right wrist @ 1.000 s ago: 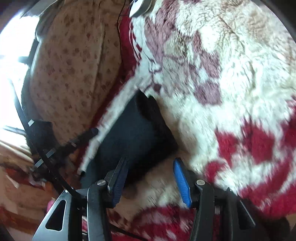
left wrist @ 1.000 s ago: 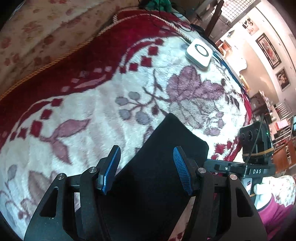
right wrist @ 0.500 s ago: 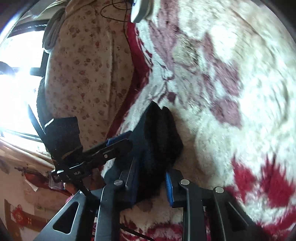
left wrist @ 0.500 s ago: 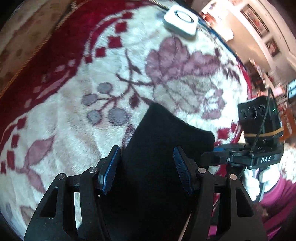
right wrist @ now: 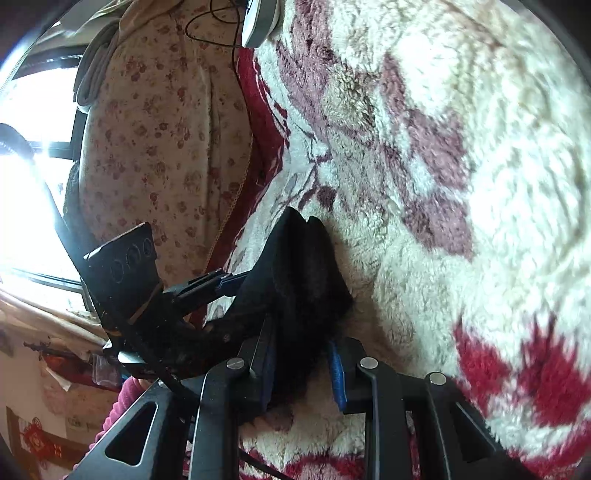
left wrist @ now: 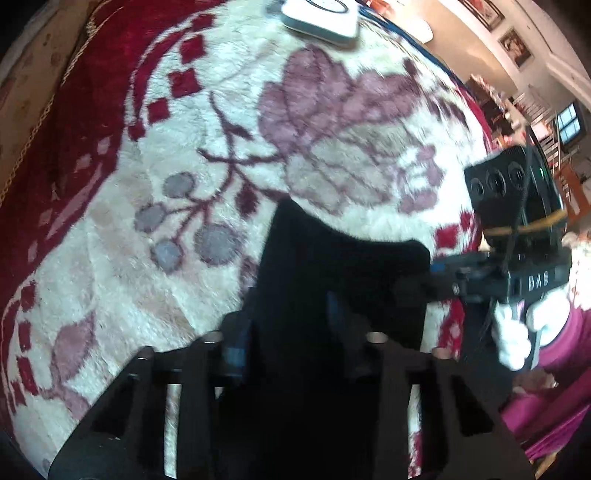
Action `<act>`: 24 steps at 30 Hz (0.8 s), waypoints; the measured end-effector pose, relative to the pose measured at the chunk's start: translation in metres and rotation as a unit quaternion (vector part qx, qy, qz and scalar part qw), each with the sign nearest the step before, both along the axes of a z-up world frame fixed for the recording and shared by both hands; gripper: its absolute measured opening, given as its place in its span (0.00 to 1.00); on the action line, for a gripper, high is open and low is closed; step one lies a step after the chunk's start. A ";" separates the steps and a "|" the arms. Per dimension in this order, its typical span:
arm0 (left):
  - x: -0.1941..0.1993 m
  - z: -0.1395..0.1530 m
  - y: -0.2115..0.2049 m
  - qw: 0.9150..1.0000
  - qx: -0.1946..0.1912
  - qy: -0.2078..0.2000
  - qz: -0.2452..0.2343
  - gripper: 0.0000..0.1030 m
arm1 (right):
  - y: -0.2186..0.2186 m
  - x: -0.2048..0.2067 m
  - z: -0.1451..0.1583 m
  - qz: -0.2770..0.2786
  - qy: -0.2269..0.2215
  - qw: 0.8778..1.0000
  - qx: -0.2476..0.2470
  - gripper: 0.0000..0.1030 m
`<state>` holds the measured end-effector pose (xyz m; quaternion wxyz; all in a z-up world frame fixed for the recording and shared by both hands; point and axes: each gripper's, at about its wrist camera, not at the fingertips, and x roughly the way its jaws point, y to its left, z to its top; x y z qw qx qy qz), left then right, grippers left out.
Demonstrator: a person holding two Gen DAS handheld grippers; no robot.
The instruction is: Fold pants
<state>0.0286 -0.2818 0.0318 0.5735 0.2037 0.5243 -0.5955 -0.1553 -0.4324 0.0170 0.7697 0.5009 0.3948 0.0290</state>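
The black pants (left wrist: 332, 280) lie folded on a plush cream blanket (left wrist: 184, 280) with plum flowers, berry sprigs and a red border of small diamonds, and both grippers have hold of the near end. In the left wrist view the left gripper (left wrist: 286, 325) has its blue-padded fingers drawn in against the dark cloth, which runs between them and up the blanket to a squared far edge; its jaws have just been closing, and the blur and the black-on-black make it hard to be certain, but the pads appear to pinch the fabric. At the right of that view the right gripper (left wrist: 417, 286) reaches in from the side and meets the pants at their right edge, carried by a hand in a white glove (left wrist: 513, 332) with a magenta sleeve behind it. In the right wrist view the right gripper (right wrist: 303, 365) is closed on a thick bunched fold of the pants (right wrist: 295, 266), one blue pad (right wrist: 337, 373) pressed against the cloth, and the left gripper (right wrist: 236, 282) comes in from the left with its tip at the same garment. A white square device (left wrist: 319, 16) sits on the blanket at the far end, well apart from the pants, and a floral-print cushion (right wrist: 166, 147) stands along the blanket's edge beside a bright window.
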 end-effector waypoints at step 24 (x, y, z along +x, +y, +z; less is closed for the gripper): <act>0.005 0.095 0.111 0.988 -0.119 -0.040 0.095 0.13 | 0.072 0.023 0.077 0.084 -0.165 0.980 0.068 0.13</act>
